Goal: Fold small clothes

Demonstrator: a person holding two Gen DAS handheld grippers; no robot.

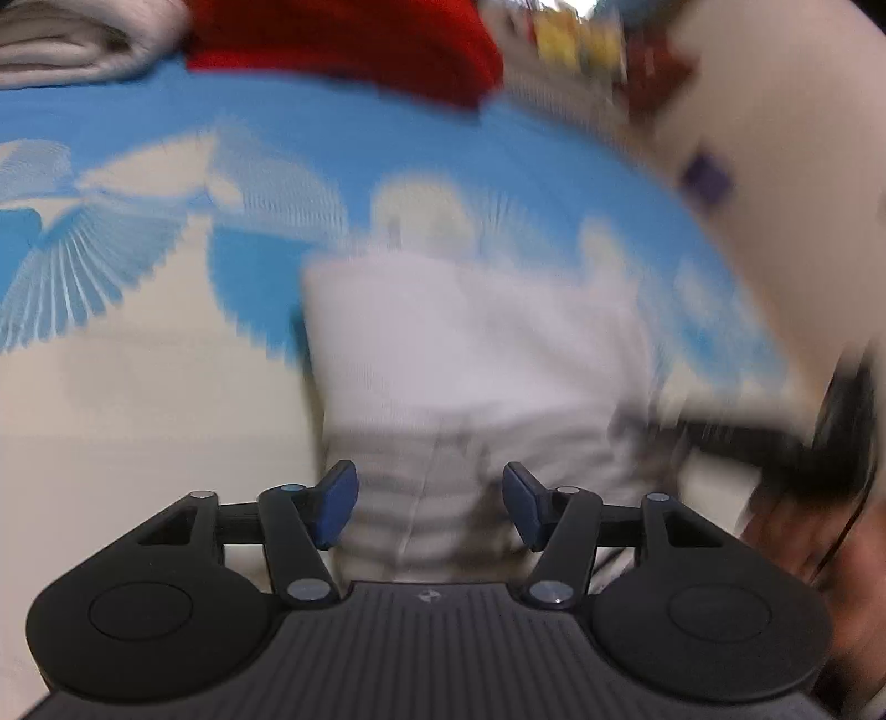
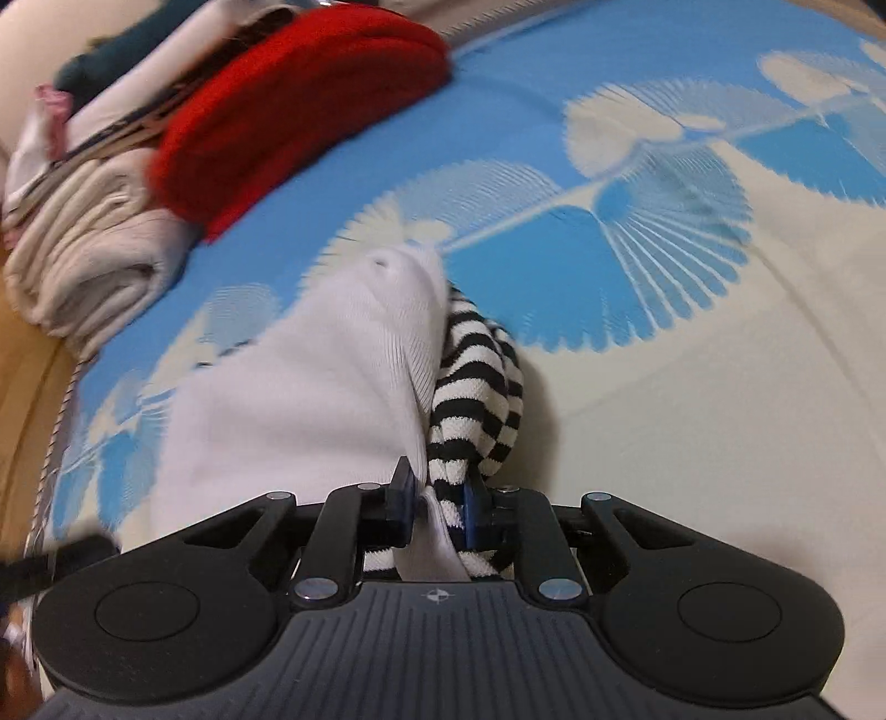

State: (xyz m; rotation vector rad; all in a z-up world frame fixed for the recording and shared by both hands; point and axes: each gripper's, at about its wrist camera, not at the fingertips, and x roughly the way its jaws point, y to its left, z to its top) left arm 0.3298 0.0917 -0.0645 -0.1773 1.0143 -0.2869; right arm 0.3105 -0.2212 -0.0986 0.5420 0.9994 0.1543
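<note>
A small white garment with a black-and-white striped part [image 2: 476,387] lies on a blue and cream patterned cloth [image 2: 692,387]. My right gripper [image 2: 437,507] is shut on the garment's near edge, with white and striped fabric pinched between its blue pads. In the blurred left wrist view the same white and striped garment [image 1: 470,354] lies straight ahead. My left gripper [image 1: 429,507] is open just above its striped near end, with nothing between the fingers.
A red folded garment [image 2: 299,105] and a cream folded one [image 2: 94,249] sit stacked at the far left, with more clothes behind. The red one [image 1: 343,44] and a pale one [image 1: 72,44] show at the top of the left view. A wooden edge [image 2: 22,343] borders the cloth.
</note>
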